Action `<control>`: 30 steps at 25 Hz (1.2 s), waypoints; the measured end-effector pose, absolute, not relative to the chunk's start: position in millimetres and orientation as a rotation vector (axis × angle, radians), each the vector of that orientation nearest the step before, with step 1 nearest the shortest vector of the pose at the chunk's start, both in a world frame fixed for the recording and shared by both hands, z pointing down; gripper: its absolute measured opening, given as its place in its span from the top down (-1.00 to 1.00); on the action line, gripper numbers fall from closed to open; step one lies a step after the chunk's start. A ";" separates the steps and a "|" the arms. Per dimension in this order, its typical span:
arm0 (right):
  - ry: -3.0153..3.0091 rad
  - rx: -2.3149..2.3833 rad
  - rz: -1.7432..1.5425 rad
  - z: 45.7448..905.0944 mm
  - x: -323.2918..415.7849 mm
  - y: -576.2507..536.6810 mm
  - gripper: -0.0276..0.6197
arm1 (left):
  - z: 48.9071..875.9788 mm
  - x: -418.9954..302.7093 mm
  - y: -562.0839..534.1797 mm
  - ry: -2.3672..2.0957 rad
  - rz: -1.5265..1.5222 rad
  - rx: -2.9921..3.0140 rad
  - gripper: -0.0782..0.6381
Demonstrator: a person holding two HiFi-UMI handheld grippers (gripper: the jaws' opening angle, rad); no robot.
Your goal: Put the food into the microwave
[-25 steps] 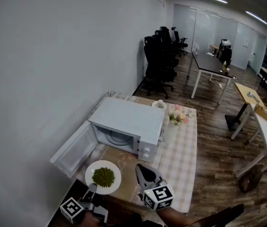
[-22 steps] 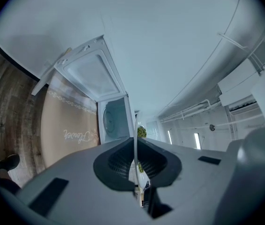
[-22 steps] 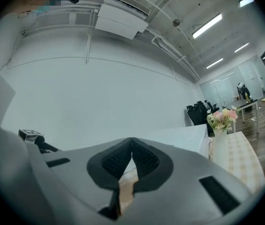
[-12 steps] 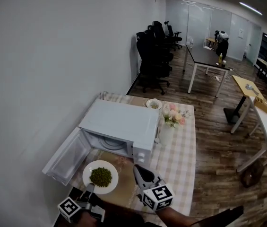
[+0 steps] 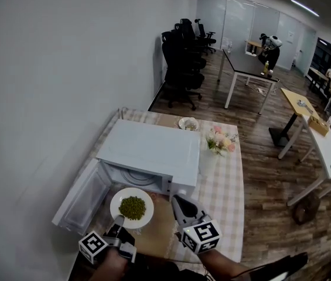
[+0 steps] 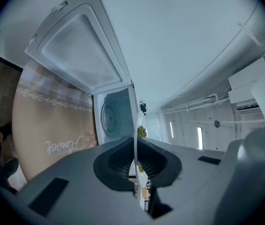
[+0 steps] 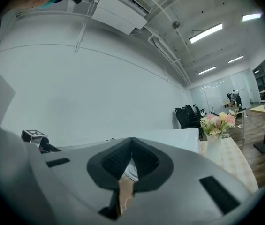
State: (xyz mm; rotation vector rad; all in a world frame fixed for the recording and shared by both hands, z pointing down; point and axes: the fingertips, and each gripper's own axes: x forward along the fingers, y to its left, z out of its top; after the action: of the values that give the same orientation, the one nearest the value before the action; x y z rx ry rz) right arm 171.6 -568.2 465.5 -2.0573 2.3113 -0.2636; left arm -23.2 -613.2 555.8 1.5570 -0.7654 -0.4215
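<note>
White plate (image 5: 145,216) of green peas (image 5: 132,207) now sits closer to the microwave (image 5: 150,151) than a second ago. Its far rim has come just short of the open cavity, where earlier a clear strip of mat lay between them. The left gripper (image 5: 118,220) holds it, jaws nearly closed and pinching the near rim. In the left gripper view the plate shows edge-on between the pads, with the cavity and its glass turntable (image 6: 106,117) straight beyond. The right gripper (image 5: 180,202) has also drawn nearer the microwave and now lies just off the lower corner of its control panel. Its jaws are pressed together with nothing between them. The microwave door (image 5: 78,193) hangs wide open to the left, as before.

The plate is over a tan mat (image 5: 162,230) with pale script. The mat lies on a checked tablecloth (image 5: 224,180) that covers the table. Behind the microwave stand a vase of pink and cream flowers (image 5: 219,140) and a small dish (image 5: 187,123).

A plain white wall (image 5: 54,69) runs along the left side. Beyond the table are black office chairs (image 5: 180,57) and a dark-topped desk (image 5: 244,63). Pale tables (image 5: 329,151) stand to the right on the wood-plank floor (image 5: 270,174), and strip lights run along the ceiling.
</note>
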 end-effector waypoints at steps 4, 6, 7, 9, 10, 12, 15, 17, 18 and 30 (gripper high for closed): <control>2.284 -2.102 -0.279 470.0 173.8 -582.9 0.89 | 574.5 -17.0 -638.6 -0.761 -0.392 1.549 0.72; 2.276 -2.127 -0.290 473.5 174.5 -588.1 0.89 | 585.2 -14.2 -651.2 -0.761 -0.375 1.549 0.71; 2.274 -2.137 -0.291 474.7 174.3 -590.6 0.89 | 590.4 -13.2 -657.6 -0.758 -0.371 1.545 0.71; 2.273 -2.154 -0.291 476.8 173.5 -595.8 0.89 | 601.1 -11.8 -670.1 -0.753 -0.363 1.536 0.71; 2.270 -2.164 -0.295 478.1 173.3 -598.3 0.89 | 606.6 -10.9 -676.3 -0.752 -0.353 1.532 0.72; 2.252 -2.190 -0.304 481.9 174.8 -602.8 0.89 | 616.2 -7.7 -688.8 -0.746 -0.330 1.533 0.72; 2.222 -2.238 -0.311 487.5 180.9 -610.0 0.89 | 627.9 1.3 -707.3 -0.725 -0.322 1.542 0.71; 2.216 -2.264 -0.326 491.9 183.8 -613.9 0.89 | 638.0 6.7 -715.0 -0.716 -0.320 1.531 0.71; 2.213 -2.275 -0.334 494.2 184.4 -615.8 0.89 | 643.8 8.4 -718.1 -0.712 -0.315 1.521 0.71; 2.177 -2.356 -0.415 520.1 186.8 -634.2 0.89 | 705.8 16.0 -761.3 -0.759 -0.280 1.443 0.72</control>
State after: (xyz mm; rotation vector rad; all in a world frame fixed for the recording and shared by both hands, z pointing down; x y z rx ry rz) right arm 186.8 -634.2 520.1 -2.3562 2.1771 -0.4149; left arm 16.0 -761.3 705.8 1.4430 -0.7590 -0.2802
